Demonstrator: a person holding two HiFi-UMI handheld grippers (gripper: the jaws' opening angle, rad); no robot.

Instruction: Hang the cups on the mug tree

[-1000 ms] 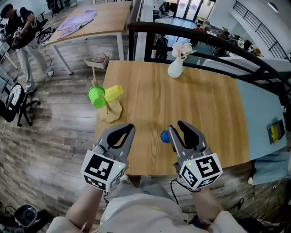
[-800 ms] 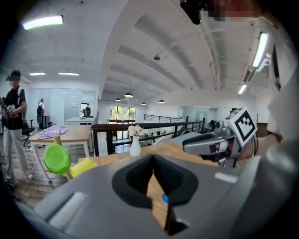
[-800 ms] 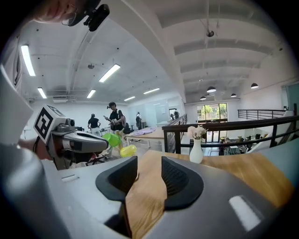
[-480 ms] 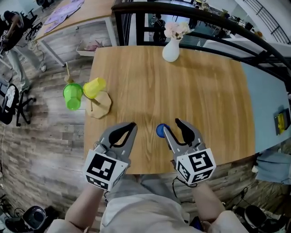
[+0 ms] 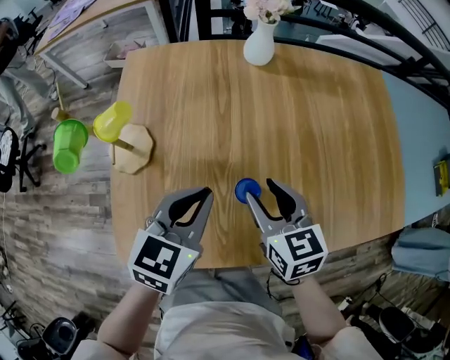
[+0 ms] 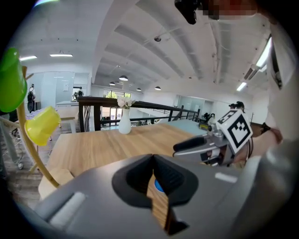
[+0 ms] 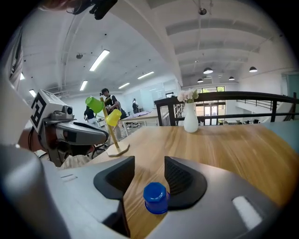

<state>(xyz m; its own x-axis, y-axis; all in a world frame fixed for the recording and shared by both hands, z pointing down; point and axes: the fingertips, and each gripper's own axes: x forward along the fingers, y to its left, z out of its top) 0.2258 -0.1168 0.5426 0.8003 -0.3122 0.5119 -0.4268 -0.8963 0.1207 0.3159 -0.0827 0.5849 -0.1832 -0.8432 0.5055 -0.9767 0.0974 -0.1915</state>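
A small blue cup (image 5: 247, 190) stands upside down on the wooden table (image 5: 295, 119) near its front edge. My right gripper (image 5: 259, 188) is open, and its jaws have just been opening. The blue cup (image 7: 155, 197) sits in the gap between them, close to one jaw and not pinched. To the cup's left, my left gripper (image 5: 204, 192) is shut and empty. At the table's left edge stands the wooden mug tree (image 5: 133, 149). A green cup (image 5: 69, 145) and a yellow cup (image 5: 112, 121) hang on it.
A white vase with flowers (image 5: 259, 43) stands at the far edge of the table, with a black railing (image 5: 211, 17) behind it. Wooden floor lies left of and below the table. A chair (image 5: 7, 151) and another table (image 5: 77, 14) are at far left.
Both grippers have sunk toward the table and sit closer to its front edge. The right jaws have spread wider around the blue cup. The left gripper stays shut.
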